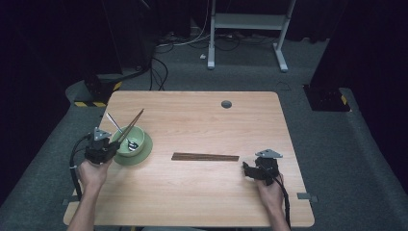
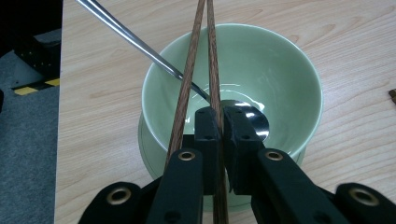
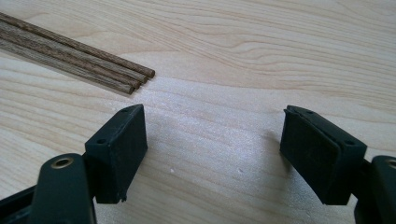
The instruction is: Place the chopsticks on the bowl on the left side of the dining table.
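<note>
Chopsticks were clamped in the left tongs over the green bowl; right tongs sat wide apart on the tabletop.

Hand-held gripper gapes over table, beside chopsticks.
</note>
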Demonstrator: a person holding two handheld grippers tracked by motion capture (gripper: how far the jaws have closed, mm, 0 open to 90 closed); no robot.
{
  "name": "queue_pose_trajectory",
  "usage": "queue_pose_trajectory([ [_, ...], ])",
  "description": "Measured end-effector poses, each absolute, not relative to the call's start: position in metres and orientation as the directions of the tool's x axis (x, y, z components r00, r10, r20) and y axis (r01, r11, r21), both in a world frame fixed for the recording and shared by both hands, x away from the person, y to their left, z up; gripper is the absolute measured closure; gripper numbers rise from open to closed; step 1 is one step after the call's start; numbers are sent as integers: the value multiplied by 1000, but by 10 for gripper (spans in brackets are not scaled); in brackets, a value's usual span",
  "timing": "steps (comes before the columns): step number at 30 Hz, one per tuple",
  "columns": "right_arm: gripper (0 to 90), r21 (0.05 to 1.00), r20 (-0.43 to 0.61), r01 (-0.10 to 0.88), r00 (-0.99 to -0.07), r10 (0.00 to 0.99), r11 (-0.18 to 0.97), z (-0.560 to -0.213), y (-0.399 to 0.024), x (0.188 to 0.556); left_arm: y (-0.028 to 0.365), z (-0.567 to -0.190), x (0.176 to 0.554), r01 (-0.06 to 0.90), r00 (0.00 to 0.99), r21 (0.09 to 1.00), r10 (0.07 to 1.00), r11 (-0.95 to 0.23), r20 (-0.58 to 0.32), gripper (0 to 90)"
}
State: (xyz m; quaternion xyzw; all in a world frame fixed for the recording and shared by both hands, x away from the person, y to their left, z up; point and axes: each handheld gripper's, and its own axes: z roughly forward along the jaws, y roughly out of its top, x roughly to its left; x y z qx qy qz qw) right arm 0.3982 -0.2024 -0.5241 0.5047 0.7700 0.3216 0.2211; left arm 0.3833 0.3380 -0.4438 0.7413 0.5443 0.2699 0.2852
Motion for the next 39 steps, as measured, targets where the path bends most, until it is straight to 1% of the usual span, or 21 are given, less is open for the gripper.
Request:
queue_pose_trajectory([
  [10,224,718,-16,635,-393,919,284,-524,-202,398,340,-445,386,672,259,694,960,-259,108,835],
  [15,224,718,-16,635,-393,920,284,-524,-202,398,341,-445,386,672,249,696,962,-253,109,828],
  [22,224,718,-16,635,-393,919,284,-524,-202,398,342,-443,385,661,240,708,964,-247,113,790],
  [27,224,719,-17,634,-394,919,285,-524,-202,398,343,-441,382,648,232,725,967,-233,104,723],
  [34,224,719,-17,634,-394,919,285,-524,-202,398,345,-441,382,654,201,720,971,-230,127,574],
  [39,224,719,-17,634,-393,919,285,-524,-202,398,347,-444,382,669,190,707,973,-228,134,536],
])
